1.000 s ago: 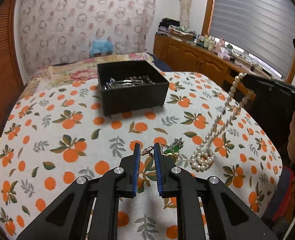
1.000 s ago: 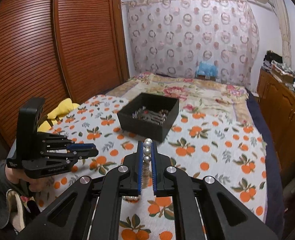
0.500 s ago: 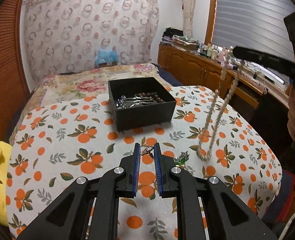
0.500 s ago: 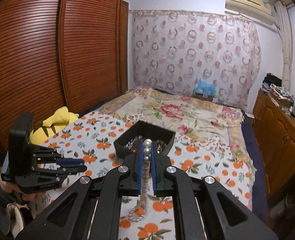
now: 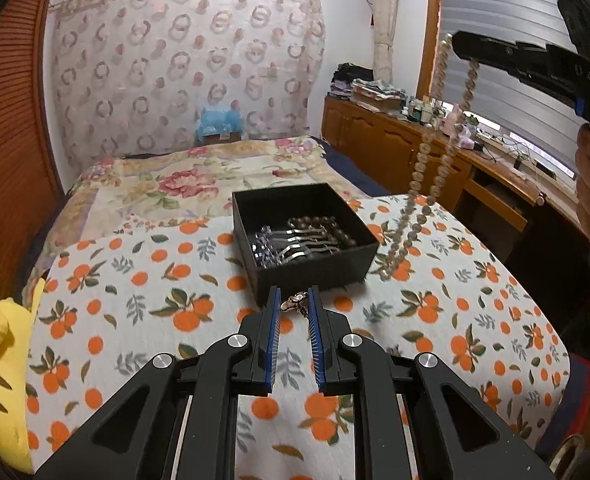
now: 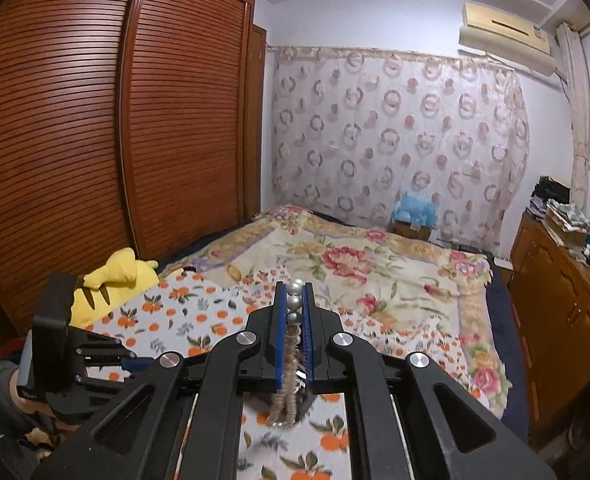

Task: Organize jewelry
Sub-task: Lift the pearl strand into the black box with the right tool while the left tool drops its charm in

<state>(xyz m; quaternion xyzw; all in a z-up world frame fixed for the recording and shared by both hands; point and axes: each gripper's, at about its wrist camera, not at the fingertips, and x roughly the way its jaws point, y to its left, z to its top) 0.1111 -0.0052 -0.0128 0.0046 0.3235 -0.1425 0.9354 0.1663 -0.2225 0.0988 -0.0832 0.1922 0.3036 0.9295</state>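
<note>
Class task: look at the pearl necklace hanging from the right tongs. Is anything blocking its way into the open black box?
Nothing visible does. The pearl necklace hangs from the right tongs, beside the black box. The box has no lid and already holds some jewelry, with room left.

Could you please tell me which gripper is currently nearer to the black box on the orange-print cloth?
Left. The left gripper, pinching a small brooch, sits just before the black box; the right gripper holds the pearl necklace high above, right.
</note>
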